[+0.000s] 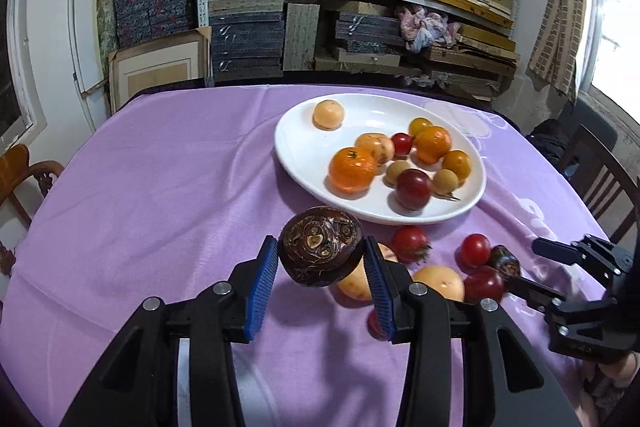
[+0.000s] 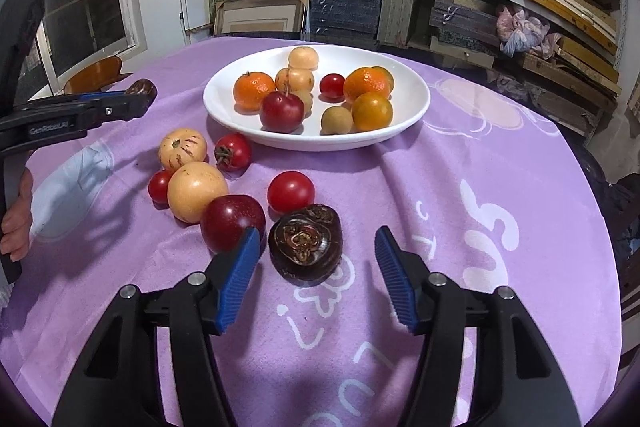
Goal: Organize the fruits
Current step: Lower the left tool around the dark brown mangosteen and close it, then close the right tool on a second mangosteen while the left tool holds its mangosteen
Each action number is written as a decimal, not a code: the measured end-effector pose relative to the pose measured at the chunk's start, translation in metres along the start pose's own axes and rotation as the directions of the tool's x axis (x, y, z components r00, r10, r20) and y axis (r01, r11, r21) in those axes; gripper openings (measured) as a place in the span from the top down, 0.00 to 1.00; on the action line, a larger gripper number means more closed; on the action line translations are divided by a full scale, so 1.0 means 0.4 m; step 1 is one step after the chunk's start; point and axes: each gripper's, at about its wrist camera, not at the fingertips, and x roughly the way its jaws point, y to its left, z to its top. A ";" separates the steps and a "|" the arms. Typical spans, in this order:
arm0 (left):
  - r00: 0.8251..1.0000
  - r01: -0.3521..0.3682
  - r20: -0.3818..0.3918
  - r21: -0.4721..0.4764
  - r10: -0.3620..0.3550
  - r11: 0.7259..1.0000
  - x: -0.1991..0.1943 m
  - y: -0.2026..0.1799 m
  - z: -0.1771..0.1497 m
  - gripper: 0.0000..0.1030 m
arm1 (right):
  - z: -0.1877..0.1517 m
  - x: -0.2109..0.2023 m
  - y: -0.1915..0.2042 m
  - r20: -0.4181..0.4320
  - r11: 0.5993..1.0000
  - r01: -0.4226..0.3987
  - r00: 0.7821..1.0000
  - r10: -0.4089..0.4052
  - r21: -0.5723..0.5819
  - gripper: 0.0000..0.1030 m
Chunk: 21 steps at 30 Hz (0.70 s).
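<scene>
Clamped between the blue pads of the left claw (image 1: 321, 259), a dark brown water chestnut (image 1: 320, 251) is hanging above the purple cloth (image 1: 160, 207), clear of the table and short of the white plate (image 1: 298, 147). From the right wrist view this claw (image 2: 140, 99) is reaching in from the left edge, side on, so only a sliver of the chestnut is showing past its tip. Behind the left claw's right finger, a pale yellow fruit (image 1: 354, 285) and a small red one (image 1: 374, 323) are lying mostly hidden. Further right, loose fruit is sitting on the cloth: a striped pale melon (image 2: 183, 149), a peach-coloured fruit (image 2: 197, 191), several red tomatoes (image 2: 291, 191) and a dark red plum (image 2: 232, 221) partly covered by the right claw's left pad. On the plate, tangerines (image 2: 254, 91), a plum, small tan fruits and yellow tomatoes are crowding together, some overlapping so their outlines are hard to separate. The right claw (image 2: 318, 277) is standing spread wide, gripping nothing, with a second water chestnut (image 2: 305, 243) resting on the cloth between its pads, touching neither. In the left wrist view the right claw (image 1: 532, 271) is entering from the right edge, partly cut off.
</scene>
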 end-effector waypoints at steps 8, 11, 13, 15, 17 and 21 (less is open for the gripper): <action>0.994 0.097 -0.053 0.073 -0.094 0.993 -0.041 -0.100 -0.098 0.57 | 0.006 0.021 0.002 -0.044 1.000 -0.011 0.999 0.011 0.001 0.42; 0.990 0.128 -0.075 0.105 -0.120 0.986 -0.040 -0.131 -0.118 0.57 | 0.009 0.040 -0.010 -0.076 0.999 -0.021 0.997 0.023 0.024 0.43; 0.987 0.138 -0.094 0.111 -0.128 0.984 -0.029 -0.143 -0.129 0.57 | 0.011 0.054 -0.020 -0.097 0.998 -0.039 0.994 0.043 0.045 0.45; 0.985 0.143 -0.115 0.114 -0.130 0.983 -0.016 -0.150 -0.140 0.57 | 0.015 0.069 -0.026 -0.121 0.997 -0.052 0.991 0.058 0.054 0.48; 0.983 0.145 -0.130 0.117 -0.130 0.982 -0.005 -0.156 -0.150 0.57 | 0.017 0.071 -0.023 -0.121 0.998 -0.051 0.991 0.057 0.048 0.49; 0.982 0.144 -0.140 0.119 -0.127 0.982 0.004 -0.163 -0.161 0.57 | 0.019 0.077 -0.012 -0.126 0.999 -0.039 0.991 0.043 0.030 0.51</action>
